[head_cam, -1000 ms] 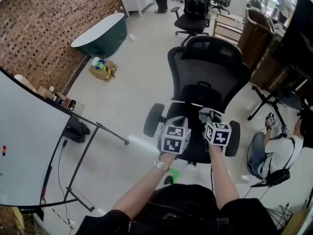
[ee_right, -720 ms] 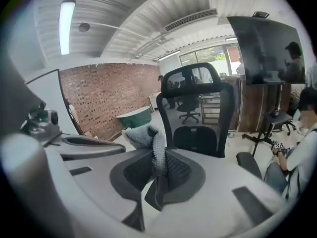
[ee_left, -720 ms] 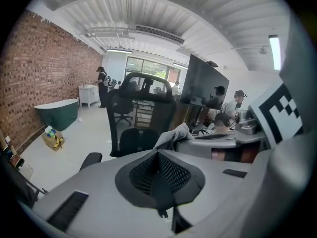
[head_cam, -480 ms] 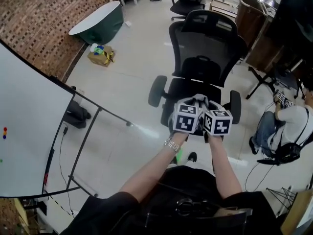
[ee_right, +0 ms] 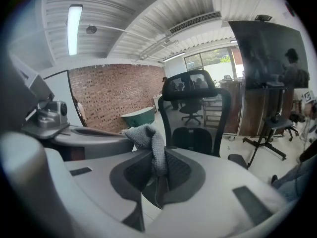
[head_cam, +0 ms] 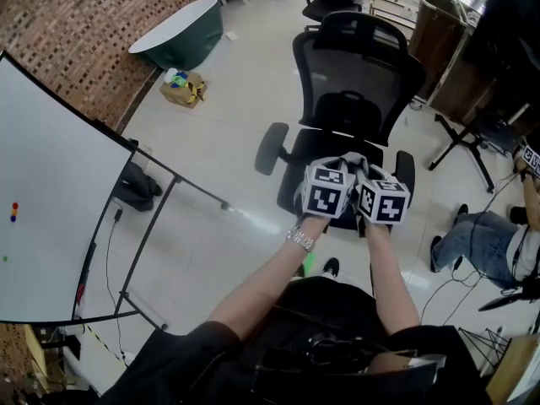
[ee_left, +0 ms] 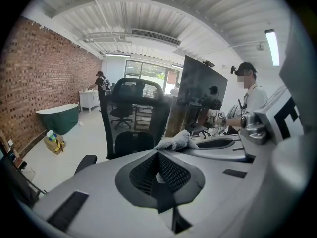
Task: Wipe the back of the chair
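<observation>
Head view: the left hand-held gripper (head_cam: 331, 174) and right hand-held gripper (head_cam: 371, 177) sit side by side just in front of the chair (head_cam: 359, 66), short of its mesh back.

Left gripper view: jaws closed on nothing.

Right gripper view: jaws pinched on a grey cloth (ee_right: 148, 140). It looks soft, light and floppy. Gripping it bunched would likely give a firmer pad against the springy mesh.

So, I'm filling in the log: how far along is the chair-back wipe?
Done: the grey cloth is clamped in the right gripper. In hand: both grippers sit side by side above the seat, the left gripper shut and empty. Left: the cloth is not on the mesh backrest, so all the wiping looks still to do.
</observation>
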{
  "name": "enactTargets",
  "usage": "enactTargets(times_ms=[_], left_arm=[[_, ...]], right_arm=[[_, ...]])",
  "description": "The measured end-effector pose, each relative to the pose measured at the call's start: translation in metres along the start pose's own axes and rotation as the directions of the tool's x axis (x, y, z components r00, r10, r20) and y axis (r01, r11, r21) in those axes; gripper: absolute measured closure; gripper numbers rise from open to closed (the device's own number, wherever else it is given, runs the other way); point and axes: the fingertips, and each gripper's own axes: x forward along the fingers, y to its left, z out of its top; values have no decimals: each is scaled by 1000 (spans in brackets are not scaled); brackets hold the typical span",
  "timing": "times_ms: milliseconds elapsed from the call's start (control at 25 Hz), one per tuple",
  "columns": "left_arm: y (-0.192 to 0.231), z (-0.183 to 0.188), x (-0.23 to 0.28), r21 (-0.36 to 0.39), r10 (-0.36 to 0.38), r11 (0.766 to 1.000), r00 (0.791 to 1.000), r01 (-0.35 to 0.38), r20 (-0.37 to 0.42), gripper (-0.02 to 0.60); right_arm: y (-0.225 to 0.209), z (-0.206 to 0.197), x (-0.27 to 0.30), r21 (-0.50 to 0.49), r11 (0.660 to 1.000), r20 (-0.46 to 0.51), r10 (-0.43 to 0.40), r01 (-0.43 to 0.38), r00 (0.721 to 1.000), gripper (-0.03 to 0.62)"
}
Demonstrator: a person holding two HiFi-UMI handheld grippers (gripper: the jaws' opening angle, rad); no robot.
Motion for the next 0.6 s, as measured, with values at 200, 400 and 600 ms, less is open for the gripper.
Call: enactTargets(times_ms=[200,400,600], left_arm=[[-9,0,3,13,-4,1000,1000,4,0,578],[-13,1,4,21,-10,1000,1000,10,-2,578],[-16,1,3,24,-9,1000,1000,9,-2,578]], right_arm=[[-8,2,-6,5,1000,8,6,-6,1000,554],[-8,3,-9,17,1000,9,14,-14,1000,554],[-4,3,-10,17,999,11,32,-33,999,554]])
